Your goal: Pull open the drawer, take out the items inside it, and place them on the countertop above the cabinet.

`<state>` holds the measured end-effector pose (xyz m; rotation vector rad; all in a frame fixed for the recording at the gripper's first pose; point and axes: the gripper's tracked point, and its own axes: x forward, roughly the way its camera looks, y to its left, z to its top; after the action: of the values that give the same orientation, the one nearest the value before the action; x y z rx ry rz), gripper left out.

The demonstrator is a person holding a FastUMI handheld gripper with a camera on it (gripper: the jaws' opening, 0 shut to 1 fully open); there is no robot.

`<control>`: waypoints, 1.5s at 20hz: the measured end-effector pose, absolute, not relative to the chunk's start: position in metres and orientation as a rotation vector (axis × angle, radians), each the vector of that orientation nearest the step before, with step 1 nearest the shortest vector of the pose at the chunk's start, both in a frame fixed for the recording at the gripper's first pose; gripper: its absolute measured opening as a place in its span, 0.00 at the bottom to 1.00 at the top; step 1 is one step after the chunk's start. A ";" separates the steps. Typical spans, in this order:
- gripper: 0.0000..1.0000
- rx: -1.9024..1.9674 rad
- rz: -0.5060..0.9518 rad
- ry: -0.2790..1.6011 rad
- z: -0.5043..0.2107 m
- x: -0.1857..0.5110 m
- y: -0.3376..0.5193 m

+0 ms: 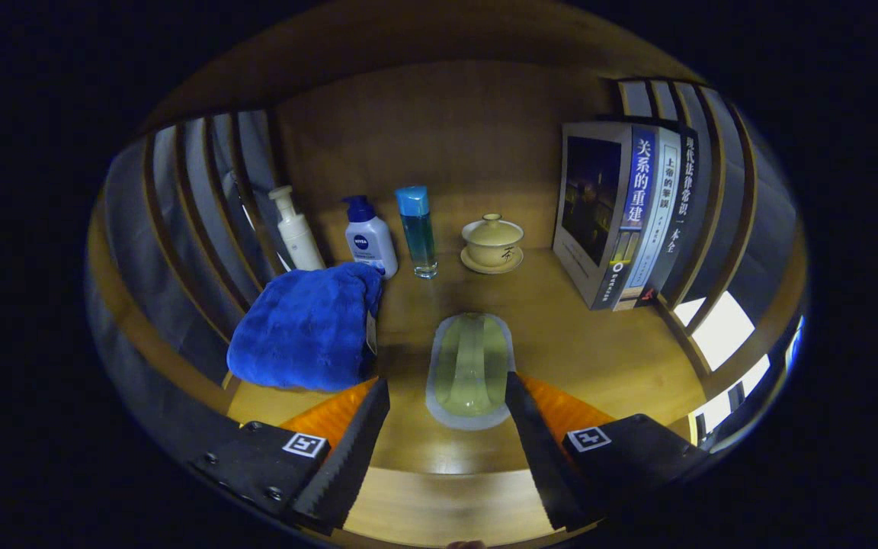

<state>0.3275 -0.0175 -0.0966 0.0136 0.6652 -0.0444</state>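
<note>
Gripper (447, 415) open, empty; clear pouch (471, 374) lies on countertop (561, 335) between fingers at 12. Risk: backing out may snag pouch, or nudge towel (306, 328) at 10

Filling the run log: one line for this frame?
gripper: open, empty | clear pouch: on countertop, between fingers | blue towel: left of it

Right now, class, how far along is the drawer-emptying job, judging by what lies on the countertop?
Looks done: a blue towel and a clear oval dish lie on the wooden countertop. In hand: nothing; the gripper is open, with the dish just ahead between its fingers. Left: cannot tell, since the drawer isn't visible here.
</note>
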 end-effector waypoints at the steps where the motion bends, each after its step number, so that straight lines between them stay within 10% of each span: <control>1: 0.99 -0.003 -0.039 0.633 -0.089 0.322 -0.014; 30: 0.98 -0.053 0.011 0.121 -0.017 0.073 0.037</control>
<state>0.0731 0.0370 -0.0174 -0.0531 0.1210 0.0112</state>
